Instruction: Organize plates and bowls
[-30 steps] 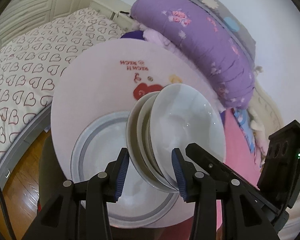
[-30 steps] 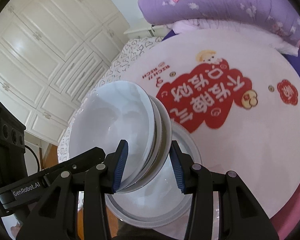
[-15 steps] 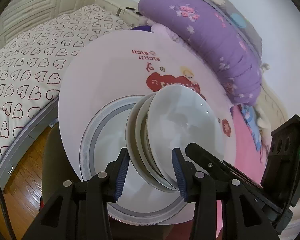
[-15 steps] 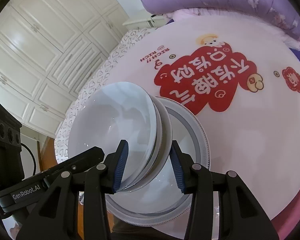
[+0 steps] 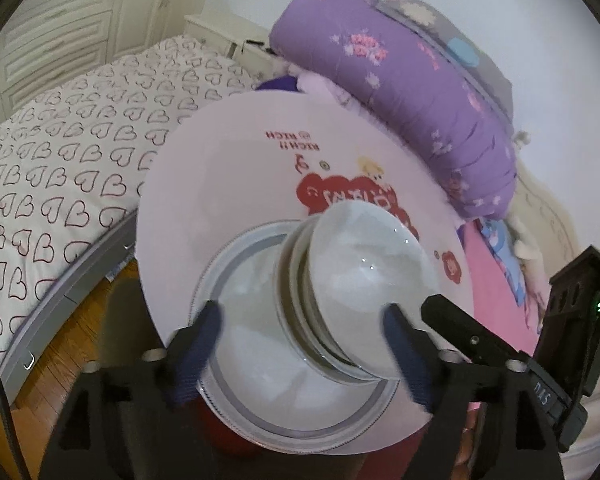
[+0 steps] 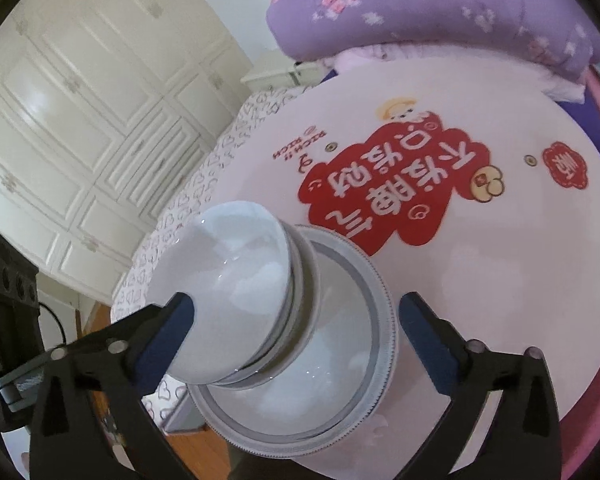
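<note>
In the left wrist view, the left gripper (image 5: 300, 340) has just been opening its jaws. Its two blue fingers (image 5: 198, 344) now stand wide apart. Between them sits a stack of shiny white round bowls (image 5: 356, 292), and the pads do not press on it. The stack leans and rests inside a big white plate with a grey ring around its rim (image 5: 260, 360). The plate lies on a round white table with red cartoon writing (image 5: 220, 184). Behind the table are a bed sheet with little heart shapes (image 5: 60, 152) and a rolled purple blanket with pink flowers (image 5: 412, 100).

In the right wrist view, the right gripper (image 6: 296, 324) has just been opening its jaws too. Its blue fingers (image 6: 428, 344) are far apart, with the stack of bowls (image 6: 228, 292) between them. The left pad looks very close to the top bowl; I cannot tell if it touches. The stack sits in the grey-ringed plate (image 6: 340, 368) on the table (image 6: 480, 300). White cupboard doors (image 6: 80, 120) fill the back.
</note>
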